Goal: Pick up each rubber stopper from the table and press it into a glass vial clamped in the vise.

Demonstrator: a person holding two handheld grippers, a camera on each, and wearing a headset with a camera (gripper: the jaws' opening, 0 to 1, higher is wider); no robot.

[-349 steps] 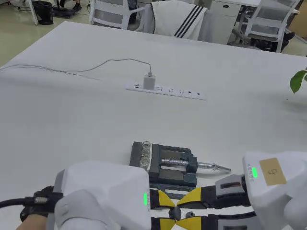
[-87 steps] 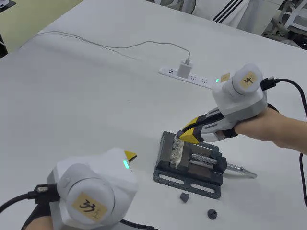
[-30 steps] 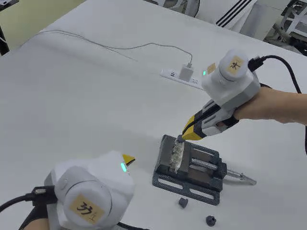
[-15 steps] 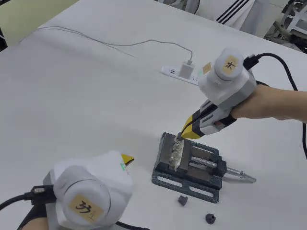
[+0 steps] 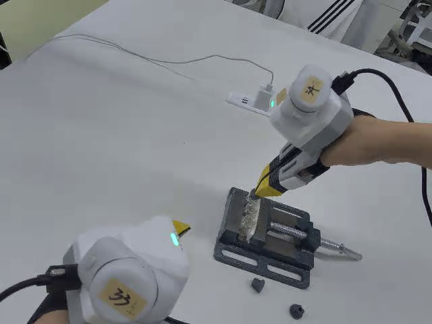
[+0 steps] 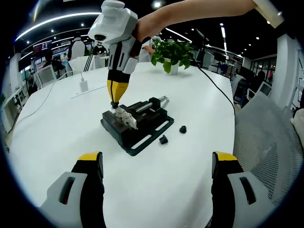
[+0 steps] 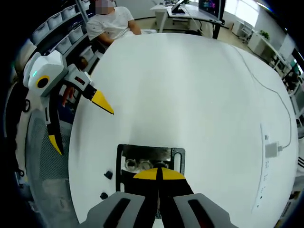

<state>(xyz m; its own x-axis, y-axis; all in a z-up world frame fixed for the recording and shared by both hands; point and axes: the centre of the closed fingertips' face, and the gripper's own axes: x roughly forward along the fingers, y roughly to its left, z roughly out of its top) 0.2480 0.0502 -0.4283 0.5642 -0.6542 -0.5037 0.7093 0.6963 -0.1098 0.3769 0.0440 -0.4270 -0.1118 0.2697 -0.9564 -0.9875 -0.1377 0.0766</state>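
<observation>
White worktop (image 5: 115,135) lies open on all sides of a dark metal vise (image 5: 283,260), which stands well in from the edges, on the person's side of a power strip (image 5: 251,101) and its cable (image 5: 169,63). A row of glass vials (image 5: 248,217) is clamped upright in the vise. The right gripper (image 7: 159,171) points steeply down over the row's far end, closed on a dark rubber stopper (image 6: 114,104) that touches the top of the end vial. Two loose stoppers (image 5: 257,285) (image 5: 295,311) lie just beside the vise's near flange, apart from each other. The left gripper (image 6: 156,159) hangs with its fingers spread wide, out by the near-left edge, well apart from the vise, with open surface between.
</observation>
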